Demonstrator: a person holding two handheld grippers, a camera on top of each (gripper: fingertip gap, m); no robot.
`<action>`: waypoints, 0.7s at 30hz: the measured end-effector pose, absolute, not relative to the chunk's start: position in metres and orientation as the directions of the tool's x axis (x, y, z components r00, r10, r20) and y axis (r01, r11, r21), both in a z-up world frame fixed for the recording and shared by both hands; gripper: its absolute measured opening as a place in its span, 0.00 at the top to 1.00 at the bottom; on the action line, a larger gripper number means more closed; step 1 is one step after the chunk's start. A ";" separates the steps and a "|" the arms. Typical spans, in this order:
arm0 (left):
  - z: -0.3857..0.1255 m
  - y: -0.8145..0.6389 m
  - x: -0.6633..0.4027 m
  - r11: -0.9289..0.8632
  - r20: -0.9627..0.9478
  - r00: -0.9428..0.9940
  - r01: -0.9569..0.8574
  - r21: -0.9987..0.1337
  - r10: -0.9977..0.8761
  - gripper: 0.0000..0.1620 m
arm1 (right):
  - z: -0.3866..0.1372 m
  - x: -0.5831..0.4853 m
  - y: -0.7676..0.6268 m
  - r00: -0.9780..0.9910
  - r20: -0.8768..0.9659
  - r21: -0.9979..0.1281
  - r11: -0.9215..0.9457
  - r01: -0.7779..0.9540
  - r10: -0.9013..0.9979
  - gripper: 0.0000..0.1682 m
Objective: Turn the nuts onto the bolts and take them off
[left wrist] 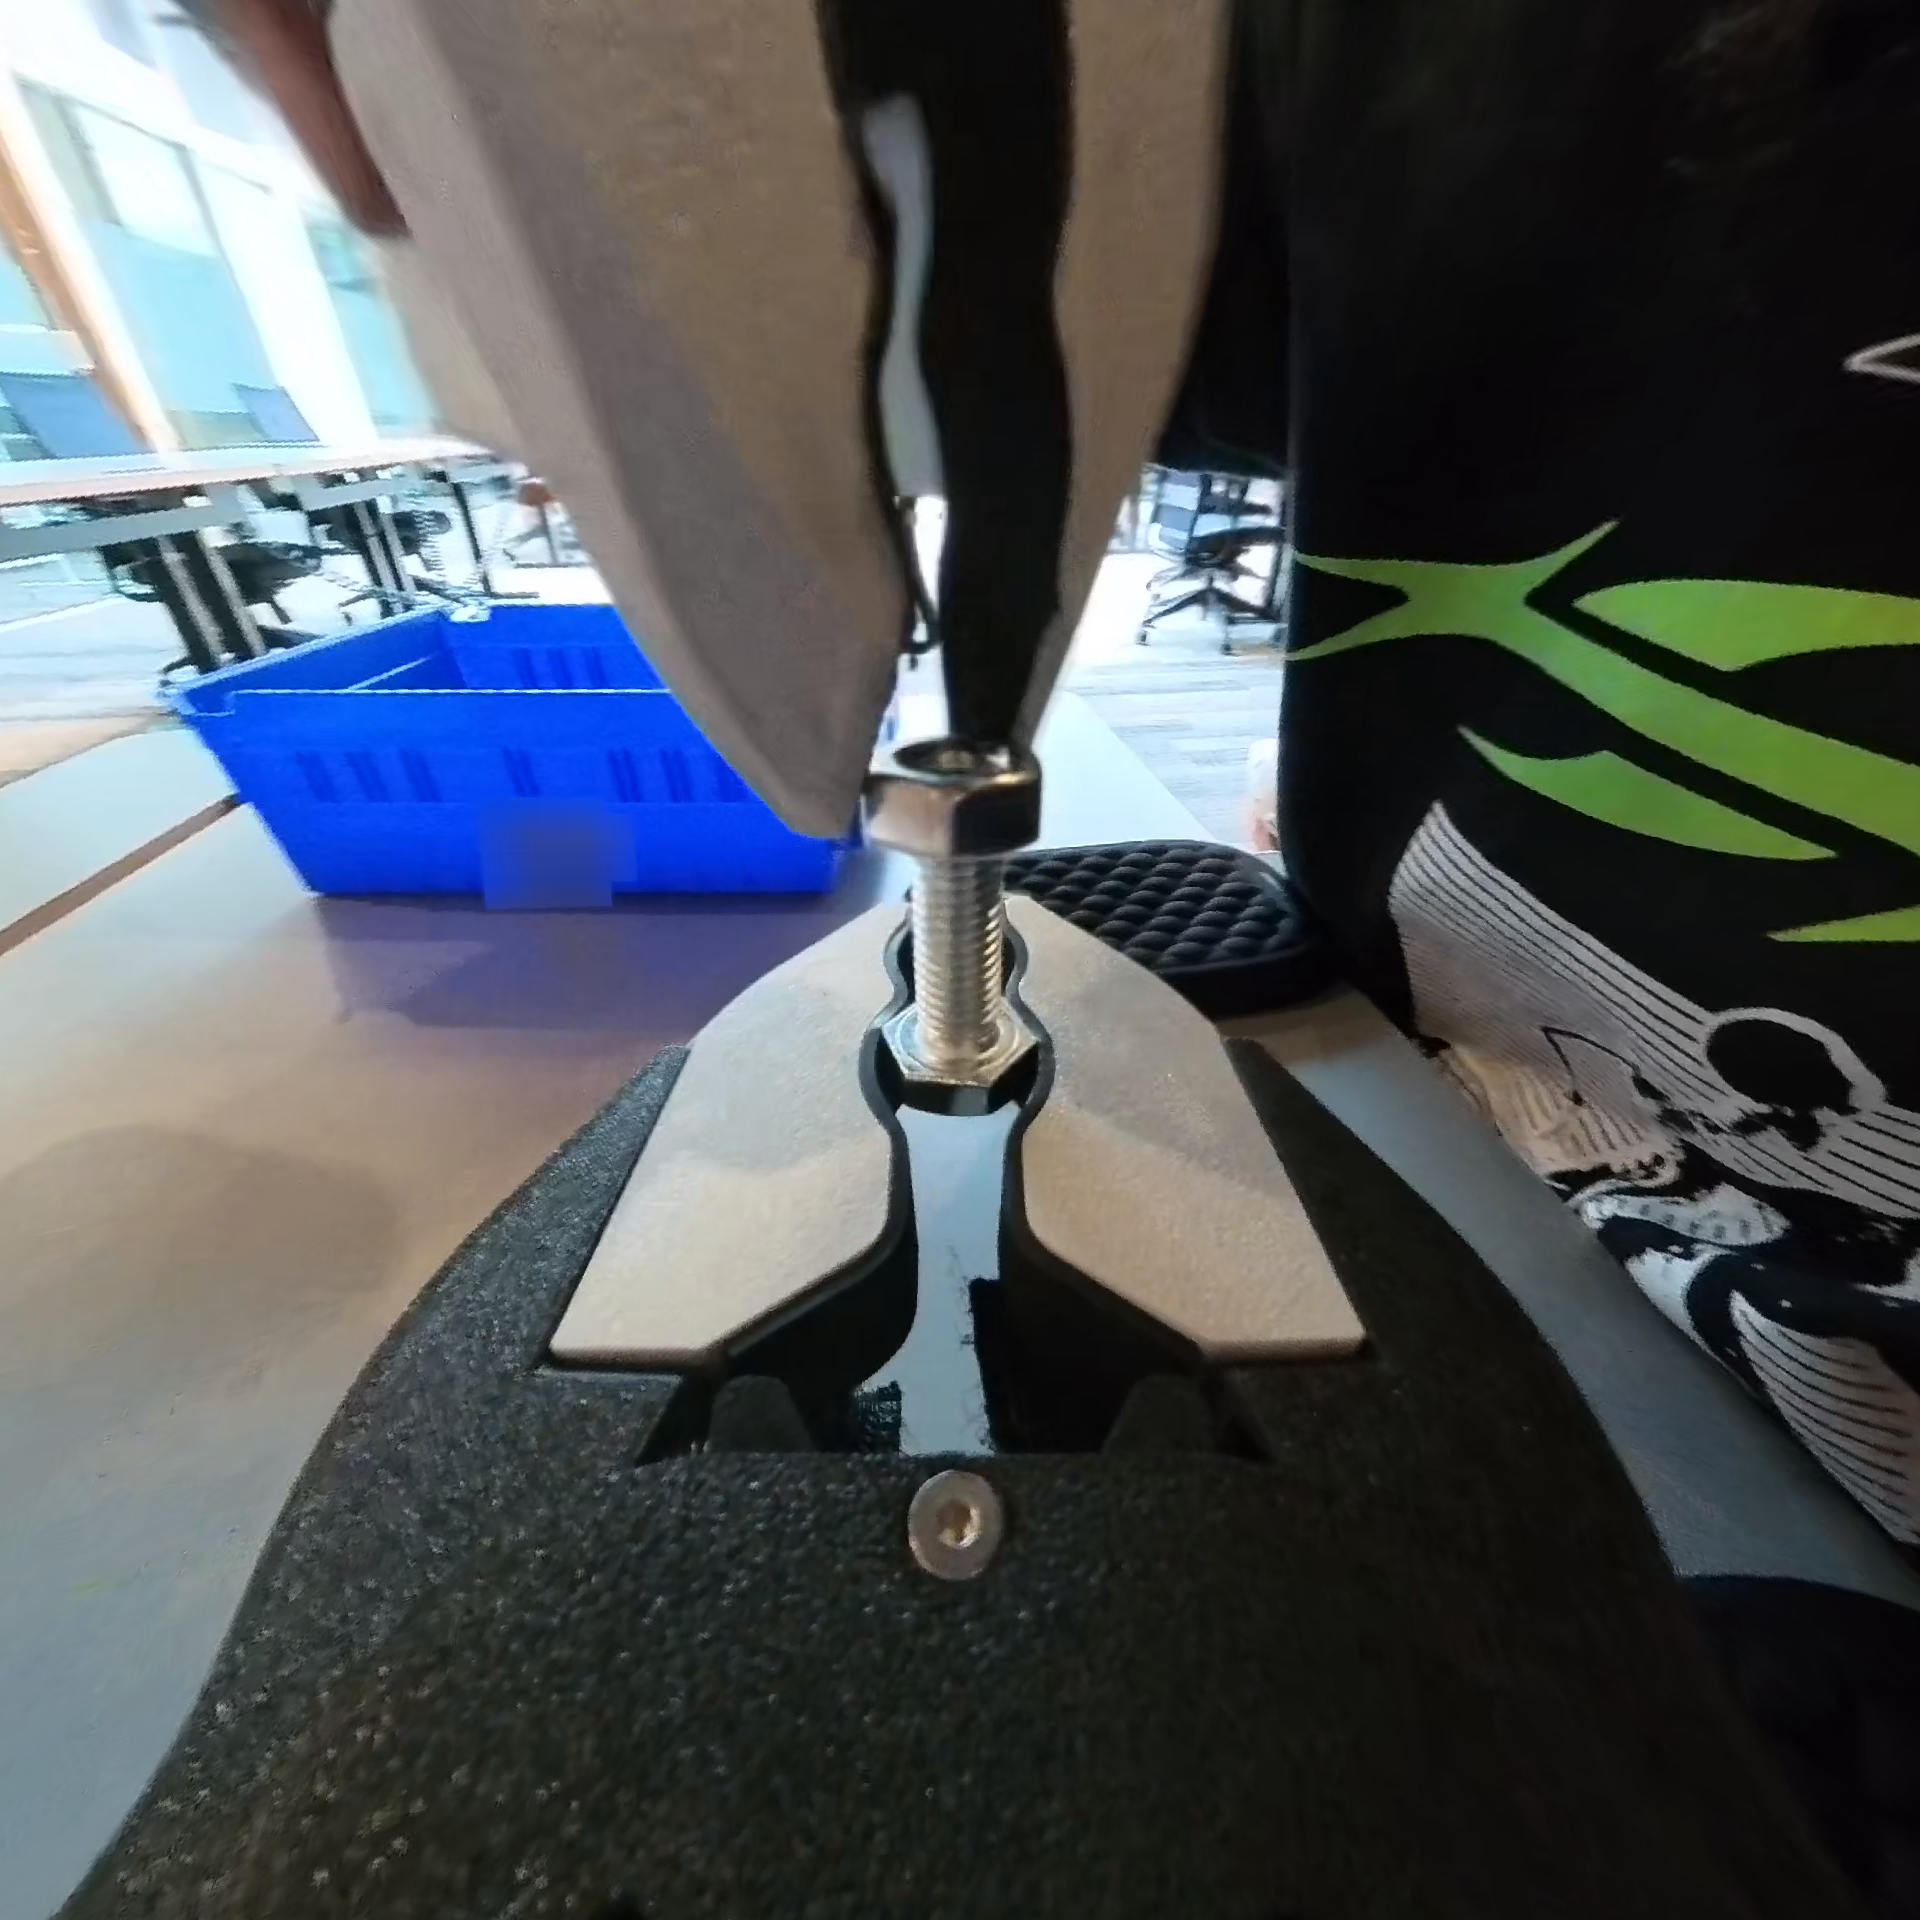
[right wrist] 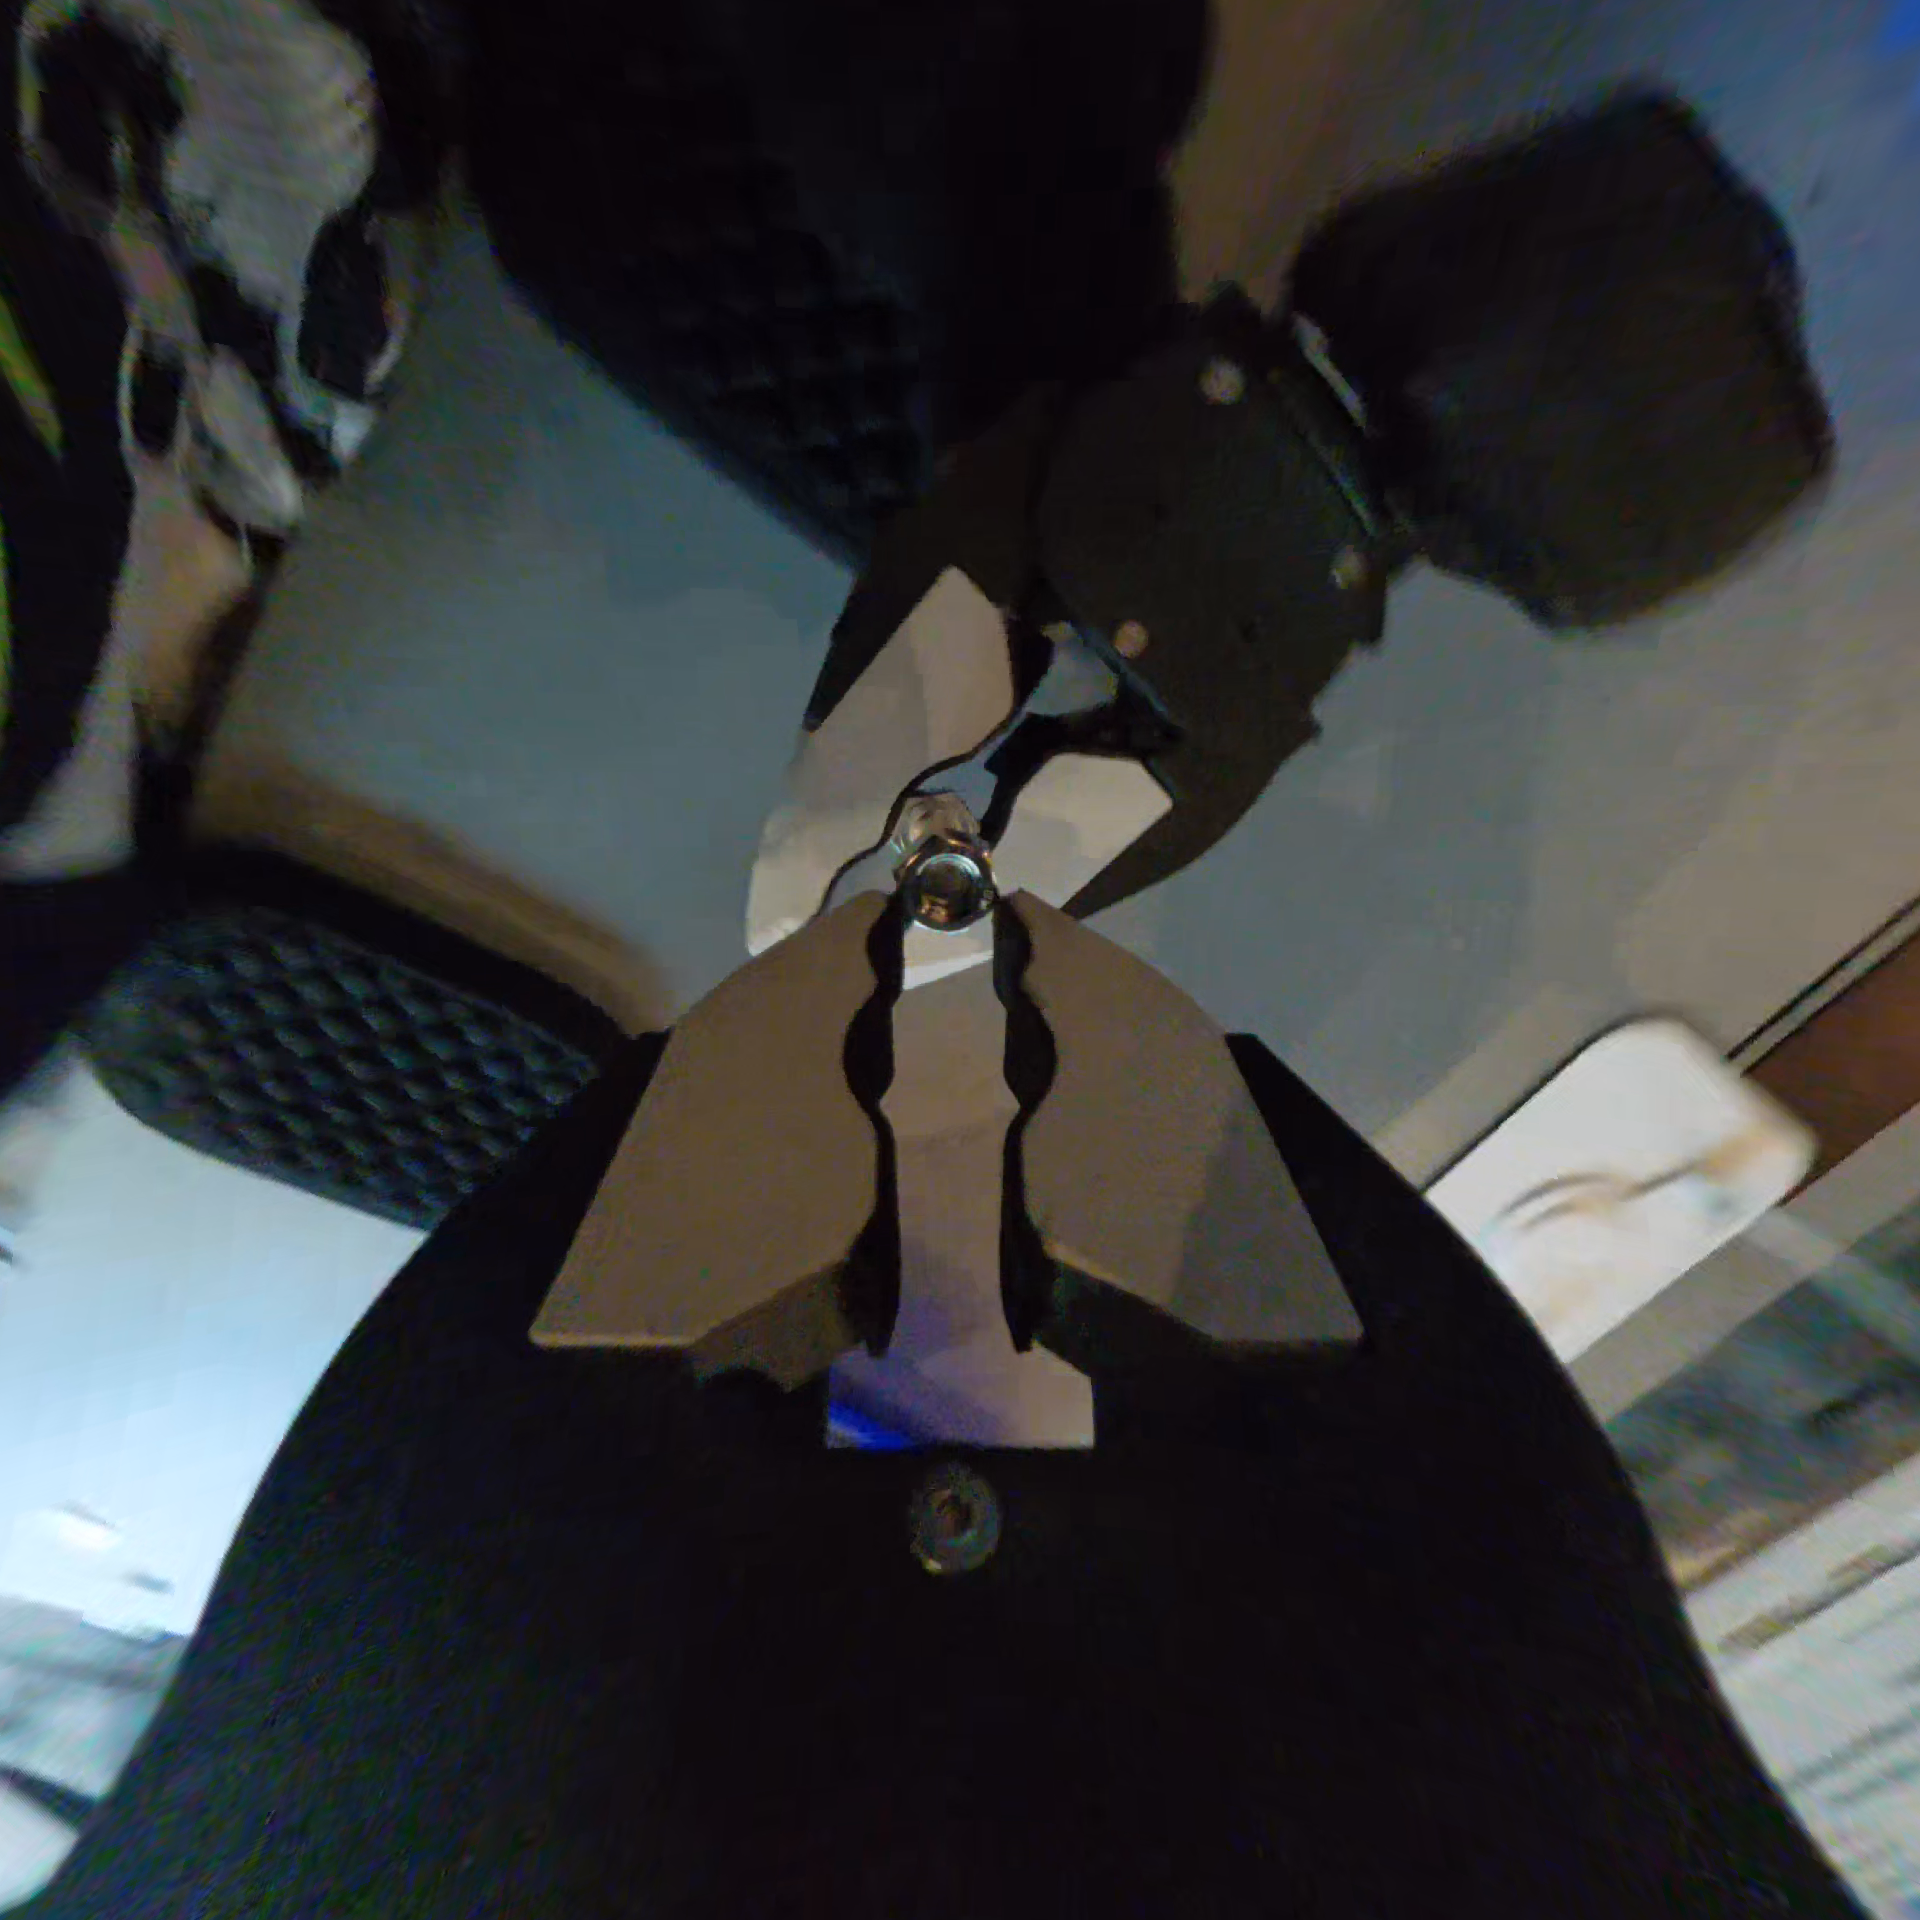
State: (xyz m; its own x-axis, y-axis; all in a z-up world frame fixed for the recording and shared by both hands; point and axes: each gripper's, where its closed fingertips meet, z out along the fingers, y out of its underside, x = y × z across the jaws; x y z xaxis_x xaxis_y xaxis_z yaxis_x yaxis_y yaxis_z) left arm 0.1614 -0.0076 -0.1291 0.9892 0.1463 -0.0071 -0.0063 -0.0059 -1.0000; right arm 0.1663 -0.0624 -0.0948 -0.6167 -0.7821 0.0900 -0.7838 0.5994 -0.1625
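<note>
1. The worktop (left wrist: 208,1091) is a grey surface that fills the left of the left wrist view; its near edge runs beside a person's black printed shirt (left wrist: 1610,727).
2. A blue plastic bin (left wrist: 499,769) with inner dividers stands on the worktop toward its far side, well apart from the grippers. Office desks and chairs show blurred behind it.
3. A black textured pad (left wrist: 1164,904) lies near the worktop's edge by the shirt, just behind the bolt.
4. The left gripper (left wrist: 956,1049) has its jaws closed on the hex head of the bolt, which sits in a notch between the two grey fingers (left wrist: 769,1122).
5. The right gripper (right wrist: 948,904) comes at the bolt from above. In the left wrist view its grey fingers (left wrist: 665,416) hang down over the nut; in its own view the jaws pinch the nut at their tips.
6. The bolt (left wrist: 954,977) stands upright, held above the worktop, its threaded shank bare between head and nut.
7. The nut (left wrist: 954,802) sits at the top end of the bolt, level, well above the head. How far it is threaded on I cannot tell.
</note>
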 end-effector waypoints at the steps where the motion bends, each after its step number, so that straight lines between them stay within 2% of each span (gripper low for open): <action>1: -0.129 -0.008 0.159 -0.009 -0.011 0.987 -0.009 -1.000 0.159 0.93 | -0.095 0.166 -0.062 -0.738 0.069 -0.178 0.720 -0.671 -0.671 0.91; 3: -0.130 -0.007 0.158 -0.021 -0.014 0.986 -0.010 -1.000 0.163 0.92 | -0.096 0.167 -0.059 -0.888 0.010 -0.189 0.871 -0.454 -0.461 0.91; 7: -0.132 -0.004 0.161 -0.024 -0.010 0.989 -0.006 -1.000 0.145 0.92 | -0.098 0.169 -0.057 -0.881 0.014 -0.207 0.861 -0.464 -0.472 0.90; 9: -0.129 -0.004 0.163 -0.011 -0.005 0.990 -0.003 -1.000 0.138 0.93 | -0.095 0.172 -0.061 -0.843 0.021 -0.240 0.816 -0.526 -0.537 0.80; 12: -0.129 -0.002 0.166 0.001 0.000 0.993 0.000 -1.000 0.117 0.92 | -0.088 0.171 -0.067 -0.665 0.129 -0.240 0.627 -0.741 -0.736 0.75; 15: -0.130 0.001 0.169 -0.004 0.001 0.996 0.001 -1.000 0.094 0.92 | -0.090 0.176 -0.059 -0.346 0.172 -0.158 0.321 -0.934 -0.922 0.72; 17: -0.130 0.002 0.171 -0.004 -0.001 0.996 0.000 -1.000 0.085 0.92 | -0.093 0.179 -0.056 -0.210 0.162 -0.134 0.190 -0.973 -0.964 0.74; 20: -0.131 0.002 0.174 -0.004 -0.002 0.997 -0.001 -1.000 0.072 0.92 | -0.093 0.179 -0.060 -0.164 0.130 -0.137 0.146 -0.980 -0.978 0.78; 21: -0.131 0.002 0.174 -0.003 -0.002 0.998 -0.002 -1.000 0.068 0.92 | -0.093 0.179 -0.060 -0.149 0.120 -0.140 0.132 -0.981 -0.981 0.83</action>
